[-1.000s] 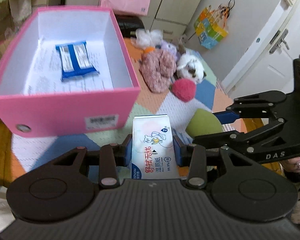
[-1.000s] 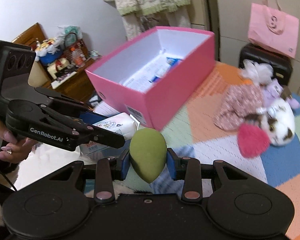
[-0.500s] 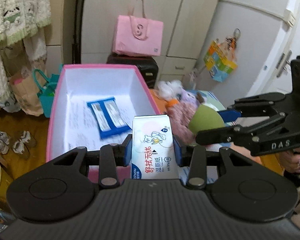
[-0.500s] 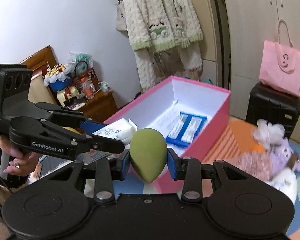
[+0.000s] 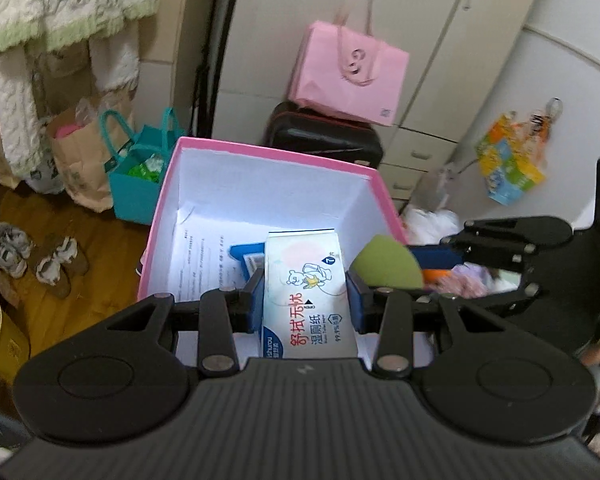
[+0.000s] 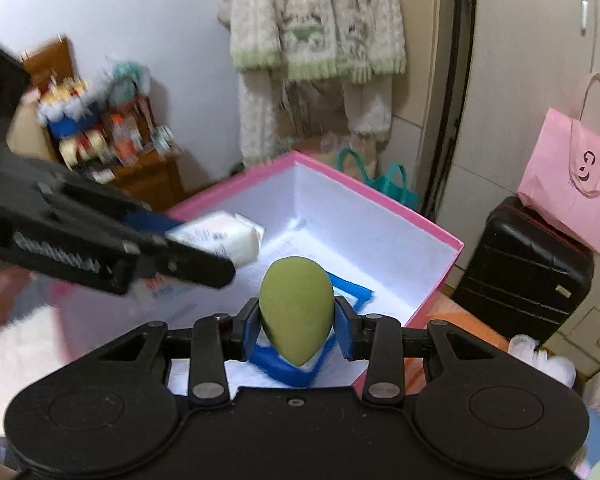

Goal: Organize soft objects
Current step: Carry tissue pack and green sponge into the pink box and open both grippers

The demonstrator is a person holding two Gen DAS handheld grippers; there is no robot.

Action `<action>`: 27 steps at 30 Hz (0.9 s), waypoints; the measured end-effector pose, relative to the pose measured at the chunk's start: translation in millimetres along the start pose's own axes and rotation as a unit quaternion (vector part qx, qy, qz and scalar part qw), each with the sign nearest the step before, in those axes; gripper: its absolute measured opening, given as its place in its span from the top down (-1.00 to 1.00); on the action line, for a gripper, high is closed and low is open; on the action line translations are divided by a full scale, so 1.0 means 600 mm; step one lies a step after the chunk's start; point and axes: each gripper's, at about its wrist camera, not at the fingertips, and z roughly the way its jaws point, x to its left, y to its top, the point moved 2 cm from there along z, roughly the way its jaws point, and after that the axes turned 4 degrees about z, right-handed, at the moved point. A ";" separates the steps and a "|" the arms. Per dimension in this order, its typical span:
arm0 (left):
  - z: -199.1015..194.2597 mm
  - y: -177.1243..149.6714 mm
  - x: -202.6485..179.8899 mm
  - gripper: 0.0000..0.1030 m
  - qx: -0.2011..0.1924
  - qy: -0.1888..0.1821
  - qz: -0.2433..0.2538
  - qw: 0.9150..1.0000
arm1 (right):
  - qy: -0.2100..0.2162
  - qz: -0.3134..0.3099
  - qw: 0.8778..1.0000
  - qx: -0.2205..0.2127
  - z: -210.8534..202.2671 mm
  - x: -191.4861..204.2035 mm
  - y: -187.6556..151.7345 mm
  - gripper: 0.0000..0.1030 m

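Both loads now hang over the pink box (image 5: 260, 152), apparently: left hand-held gripper (image 5: 305, 300) clamps wipes pack (image 5: 308, 304), right (image 6: 296, 322) the sponge (image 6: 296, 308)

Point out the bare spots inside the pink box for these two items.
Free: the white floor of the pink box along its far wall, beyond the blue packet, and the printed sheet by the left wall. Crowded: the middle, where the blue packet lies.
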 end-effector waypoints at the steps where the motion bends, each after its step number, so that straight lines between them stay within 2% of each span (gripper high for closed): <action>1: 0.011 0.004 0.005 0.24 0.003 0.003 -0.002 1.000 | -0.010 -0.009 1.000 0.009 0.018 -0.003 0.004 0.15; 6: 0.064 0.015 0.016 0.24 0.002 0.031 0.001 1.000 | -0.032 -0.056 0.997 0.043 0.072 -0.002 0.012 0.16; 10: 0.093 0.011 0.019 0.24 0.023 0.055 0.012 0.998 | -0.036 -0.071 0.995 0.062 0.097 -0.004 0.013 0.16; 15: 0.119 0.017 0.019 0.24 0.056 0.058 0.010 0.997 | -0.037 -0.095 0.992 0.074 0.116 0.004 0.018 0.16; 22: 0.131 0.025 0.026 0.23 0.058 0.062 -0.008 0.996 | -0.056 -0.125 0.987 0.087 0.138 0.006 0.023 0.11; 23: 0.130 0.026 0.026 0.16 0.054 0.063 -0.013 0.996 | -0.057 -0.125 0.986 0.089 0.139 0.005 0.024 0.09; 25: 0.123 0.028 0.022 0.08 0.042 0.063 -0.008 0.997 | -0.060 -0.123 0.987 0.088 0.139 0.003 0.025 -0.20; 27: 0.109 0.029 0.012 -0.05 0.029 0.066 0.005 0.997 | -0.063 -0.124 0.987 0.080 0.131 0.007 0.022 -0.37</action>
